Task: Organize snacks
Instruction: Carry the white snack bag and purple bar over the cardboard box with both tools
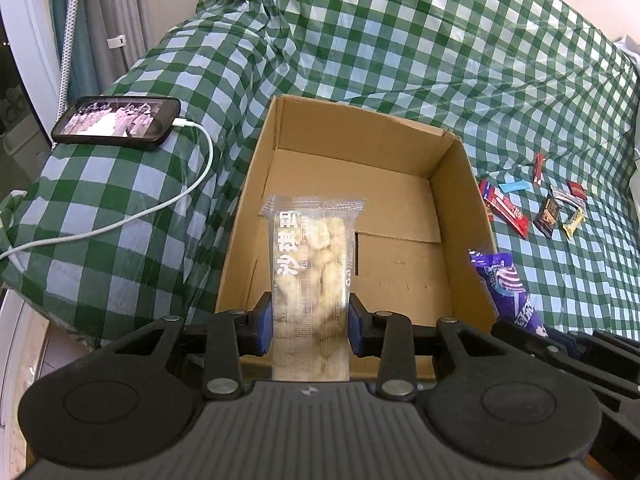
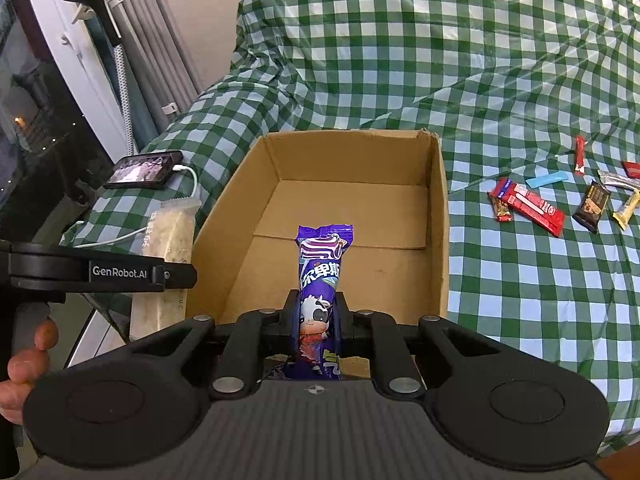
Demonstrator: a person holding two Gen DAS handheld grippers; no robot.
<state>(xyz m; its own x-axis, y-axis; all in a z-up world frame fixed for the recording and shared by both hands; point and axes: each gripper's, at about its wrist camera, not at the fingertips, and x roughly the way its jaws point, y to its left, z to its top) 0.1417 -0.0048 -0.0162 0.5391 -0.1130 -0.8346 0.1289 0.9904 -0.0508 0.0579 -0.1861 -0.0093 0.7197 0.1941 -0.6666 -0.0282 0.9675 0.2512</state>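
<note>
A clear packet of pale snack pieces [image 1: 312, 264] is clamped between the fingers of the left gripper [image 1: 311, 330] and is held above the near left part of an open cardboard box [image 1: 460, 184]. A purple snack packet with a cartoon cow [image 2: 322, 280] is clamped in the right gripper [image 2: 318, 320] and is held over the near edge of the same box [image 2: 438, 216]. No snacks are seen on the visible part of the box floor. The box is set on a bed covered with a green and white checked cloth [image 2: 500, 80]. To the right of the box, a group of small wrapped snacks [image 2: 532, 204] is laid loose on the cloth, apart from the box wall. To the left of the box, a phone [image 1: 116, 122] with a lit screen is placed on the cloth, and a white cable [image 1: 168, 204] is plugged into it.
</note>
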